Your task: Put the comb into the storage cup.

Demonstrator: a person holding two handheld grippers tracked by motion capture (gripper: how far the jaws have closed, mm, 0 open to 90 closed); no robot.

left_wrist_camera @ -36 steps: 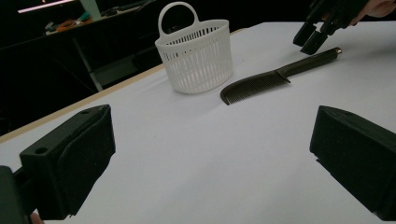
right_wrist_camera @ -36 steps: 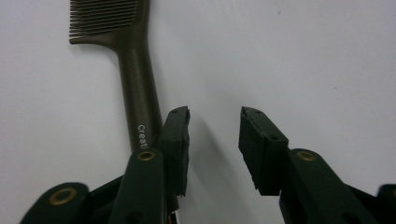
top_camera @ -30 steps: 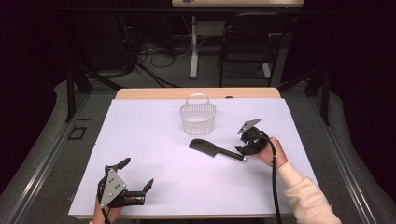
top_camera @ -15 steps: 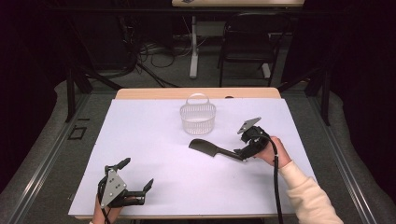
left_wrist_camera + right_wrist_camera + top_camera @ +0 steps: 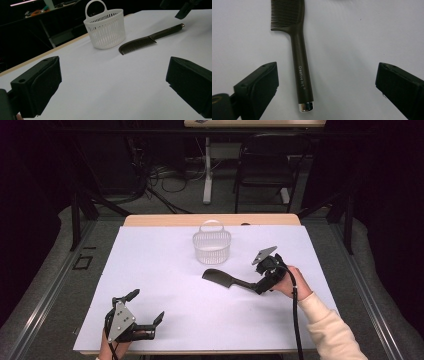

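A dark brown comb [image 5: 220, 279] lies flat on the white table cover [image 5: 165, 270], teeth end toward the left. Its handle [image 5: 301, 72] points at my right gripper [image 5: 260, 287]. In the right gripper view the handle lies between the gripper's [image 5: 328, 72] jaws, nearer the left one, with neither pad touching it. Those jaws have just been opening and now stand wide open. My left gripper [image 5: 147, 306] rests near the front left edge, open with nothing in it [image 5: 113, 67]. From there the comb [image 5: 147, 40] is far ahead.
A white slatted basket [image 5: 212, 245] with a loop handle stands upright just behind the comb, also ahead in the left gripper view [image 5: 105, 28]. The table's wooden far edge [image 5: 210, 220] shows beyond the cover. Chairs and cables sit on the dark floor behind.
The right gripper's jaws have spread apart around the comb's handle, and the hand shifted slightly. The comb lies in about the same place. The left gripper has not moved.
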